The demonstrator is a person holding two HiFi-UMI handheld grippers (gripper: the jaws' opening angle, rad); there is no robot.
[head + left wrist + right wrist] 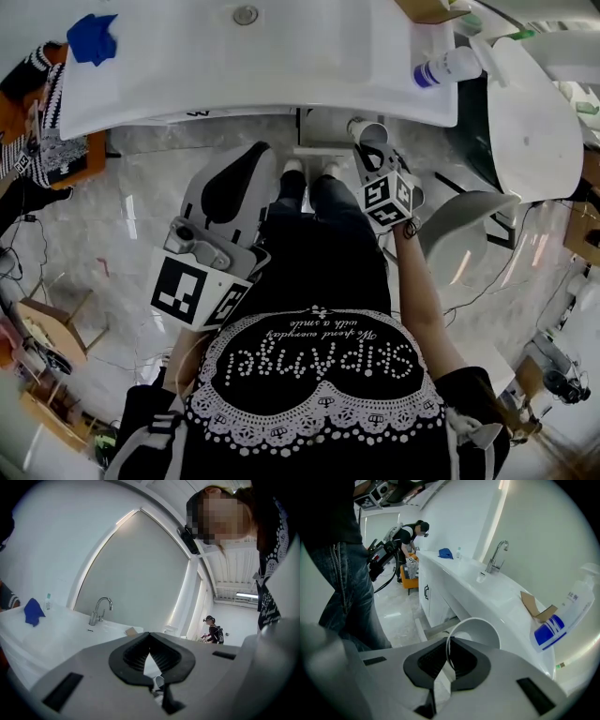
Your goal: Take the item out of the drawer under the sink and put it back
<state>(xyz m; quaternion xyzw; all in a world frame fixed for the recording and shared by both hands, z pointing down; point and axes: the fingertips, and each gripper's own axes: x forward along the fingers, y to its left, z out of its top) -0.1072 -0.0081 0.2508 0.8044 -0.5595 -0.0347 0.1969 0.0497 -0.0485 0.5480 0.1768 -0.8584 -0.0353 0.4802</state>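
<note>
White cup [477,631] sits in the right tool [448,644]: the jaws are clamped on the cup's thin rim, one black pad inside the wall and one outside, with almost no gap between them. The cup lies on its side in the grip, its open mouth facing back toward the tool's camera, and the body projects forward past the jaw tips. In the head view the right tool [369,146] holds the cup [367,130] just in front of the front edge of the tabletop [281,75], to the right of the person's shoes [310,167] and above the marble floor [141,187]. The cup touches nothing but the pads. The left tool [150,635] has its jaws together at the tips, with only a narrow wedge of daylight lower down between the ribbed pads, and nothing is gripped. In the head view the left tool [255,152] hangs low at the person's left side, well apart from the cup and clear of the tabletop. On the tabletop stand a faucet [497,555], a blue cloth [93,37] at the far left end, a piece of cardboard [536,605], and a white bottle [450,67] with a blue label lying at the right end, near the cup but not touching it.
</note>
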